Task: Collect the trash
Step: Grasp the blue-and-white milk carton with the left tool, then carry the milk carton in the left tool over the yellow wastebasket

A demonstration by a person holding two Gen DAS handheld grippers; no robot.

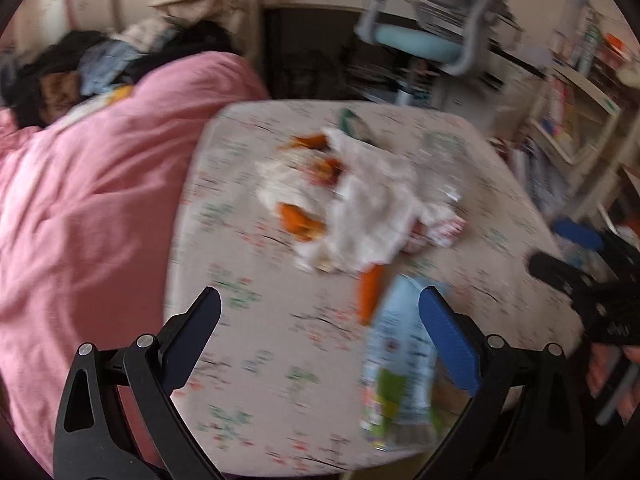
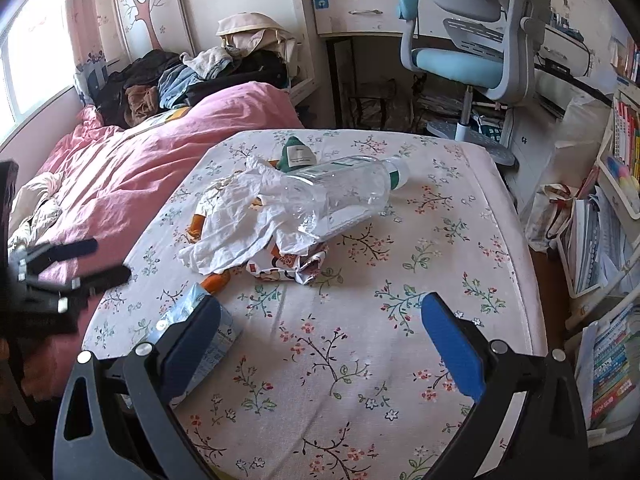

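Note:
A heap of trash lies mid-table: a crumpled white plastic bag (image 2: 244, 216), an empty clear plastic bottle (image 2: 340, 192), a crumpled printed wrapper (image 2: 288, 266), orange peel pieces (image 1: 300, 222) and a green packet (image 2: 296, 154). A light blue wrapper (image 1: 400, 356) lies nearer the front, beside the left gripper's right finger. My left gripper (image 1: 320, 312) is open and empty above the table's near left part; it also shows in the right wrist view (image 2: 90, 260). My right gripper (image 2: 320, 320) is open and empty over the near table; it also shows in the left wrist view (image 1: 568, 252).
The table has a floral cloth (image 2: 420, 320). A bed with a pink duvet (image 2: 160, 148) and piled clothes (image 2: 192, 76) adjoins the left. A blue-grey desk chair (image 2: 476, 52) and desk stand behind. Shelves with books (image 2: 616, 240) line the right.

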